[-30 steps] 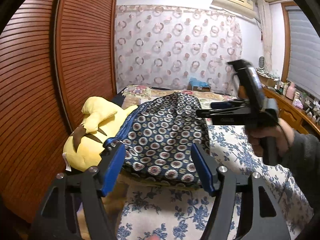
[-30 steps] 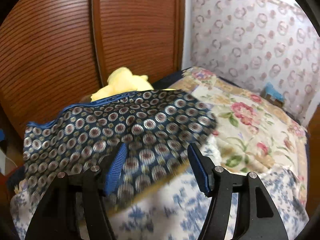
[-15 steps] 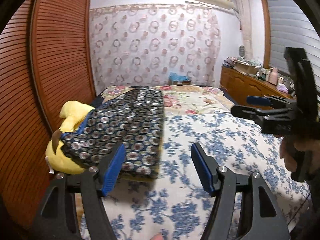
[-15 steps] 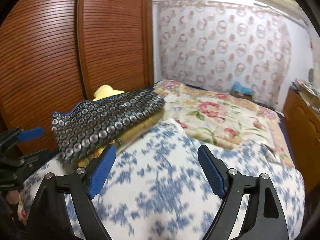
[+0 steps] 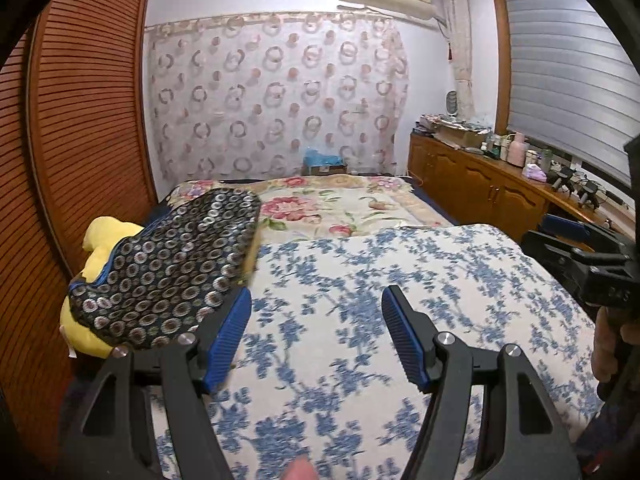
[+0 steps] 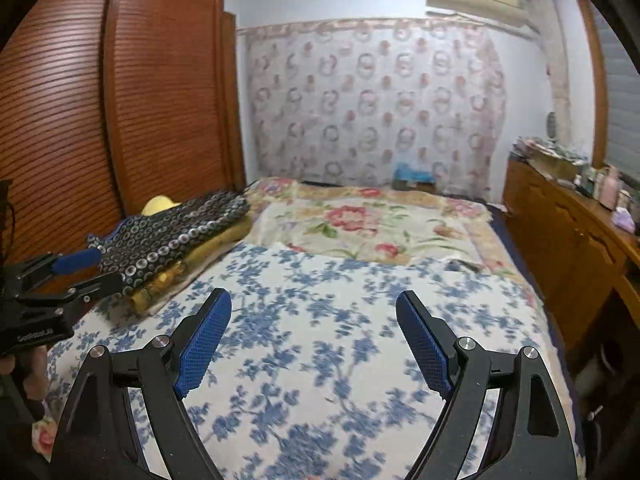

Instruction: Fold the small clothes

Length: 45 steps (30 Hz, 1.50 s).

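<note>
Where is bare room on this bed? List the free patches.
Free: the blue-flowered cover, from the folded dark patterned garment across to the wooden cabinets; also the rose blanket behind it. Crowded: the wardrobe side, with the garment stack and yellow plush toy.

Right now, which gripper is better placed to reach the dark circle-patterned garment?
Left gripper: the dark circle-patterned garment lies just beyond its left finger. The right gripper faces open blue floral bedspread.

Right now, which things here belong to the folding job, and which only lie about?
For the job:
- dark circle-patterned garment, folded on a stack
- left hand-held gripper, open
- right hand-held gripper, open

Lying about:
- yellow plush toy
- blue-flowered bedspread
- wooden sideboard
</note>
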{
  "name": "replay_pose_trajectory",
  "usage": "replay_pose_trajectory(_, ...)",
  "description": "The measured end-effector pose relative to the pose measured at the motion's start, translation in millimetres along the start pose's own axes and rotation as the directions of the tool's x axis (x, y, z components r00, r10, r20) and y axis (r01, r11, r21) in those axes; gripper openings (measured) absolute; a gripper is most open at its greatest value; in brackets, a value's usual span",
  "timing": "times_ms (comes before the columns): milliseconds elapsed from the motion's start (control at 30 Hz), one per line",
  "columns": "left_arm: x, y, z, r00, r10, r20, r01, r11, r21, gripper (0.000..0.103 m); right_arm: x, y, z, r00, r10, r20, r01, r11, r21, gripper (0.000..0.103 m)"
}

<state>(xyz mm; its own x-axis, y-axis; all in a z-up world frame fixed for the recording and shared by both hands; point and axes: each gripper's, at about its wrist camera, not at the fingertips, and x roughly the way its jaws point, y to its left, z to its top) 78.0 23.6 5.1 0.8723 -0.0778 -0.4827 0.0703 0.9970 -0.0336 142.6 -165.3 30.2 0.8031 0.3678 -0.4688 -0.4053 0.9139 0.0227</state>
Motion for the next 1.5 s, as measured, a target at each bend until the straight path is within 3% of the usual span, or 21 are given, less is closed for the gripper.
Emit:
replay_pose_trajectory(300, -7, -27, 21, 0.999, -0.043, 0.028, 0.043, 0.999, 0.016, 0.067, -38, -18, -1, 0.995, -0.083, 0.061, 0.081, 0.996, 0.042, 0.089)
replay_pose_trajectory(600, -22, -38, 38, 0.998, -0.018, 0.066, 0.017, 1.0, 0.02, 0.068, -63, -23, 7, 0.983, -0.135, 0.127, 0.128, 0.99, 0.062, 0.089)
replay_pose_trajectory(1500, -25, -27, 33, 0.996, 0.025, 0.081, -0.024, 1.0, -0.014, 0.068, -66, -22, 7, 0.983, -0.133, 0.13, 0.125, 0.99, 0.066, 0.089)
